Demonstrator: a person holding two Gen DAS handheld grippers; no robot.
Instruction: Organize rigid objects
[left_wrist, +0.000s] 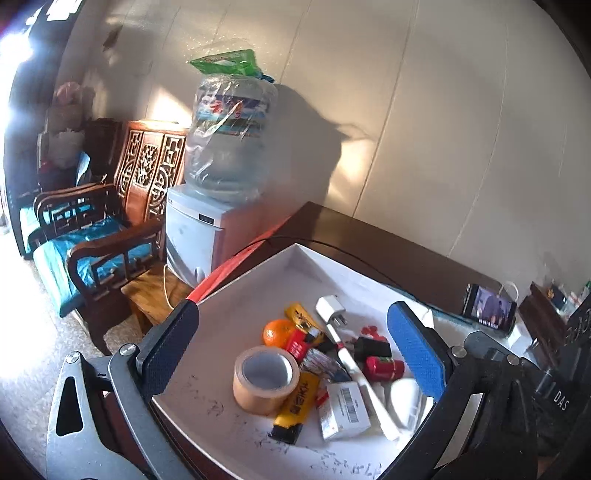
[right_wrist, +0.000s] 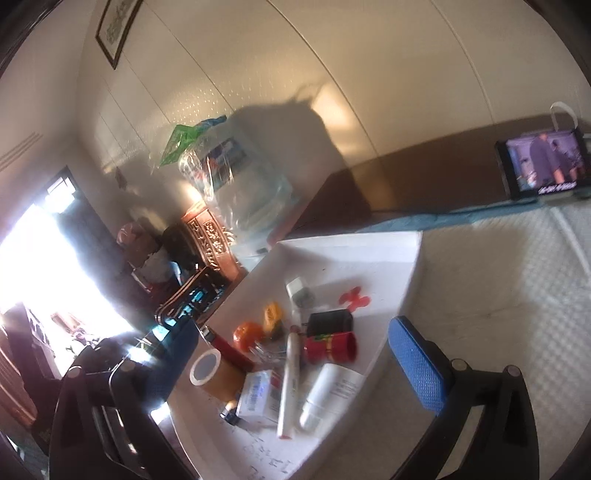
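Approach phase, as I read it: both tools hang over the shallow white cardboard tray (left_wrist: 229, 317) with nothing picked yet. My left gripper (left_wrist: 291, 354) stands released, jaws spread wide, nothing between the pads. My right gripper (right_wrist: 291, 365) is likewise released and empty; its left finger is lost in glare, so I judge mainly by the blue pad on its right.

Objects to sort all lie loose in the tray, ahead of and below both tools. From the left tool: the tan roll of packing tape (left_wrist: 265, 380) sits nearest, just inside the left finger; the orange fruit (left_wrist: 279, 332) lies beyond it; the white wall charger (left_wrist: 329, 308) furthest forward; the long white marker pen (left_wrist: 360, 380) runs diagonally toward the right finger; the red cylindrical can (left_wrist: 384, 368) is close to the right pad. From the right tool, a white squeeze tube (right_wrist: 320, 398) lies nearly centred between the fingers, touching the pen.

Next move, my judgement: choose one item, preferably the tape roll, since it stands apart from the pile. The spread jaws would need to descend astride it. Risk: neighbours crowd the pen and can.
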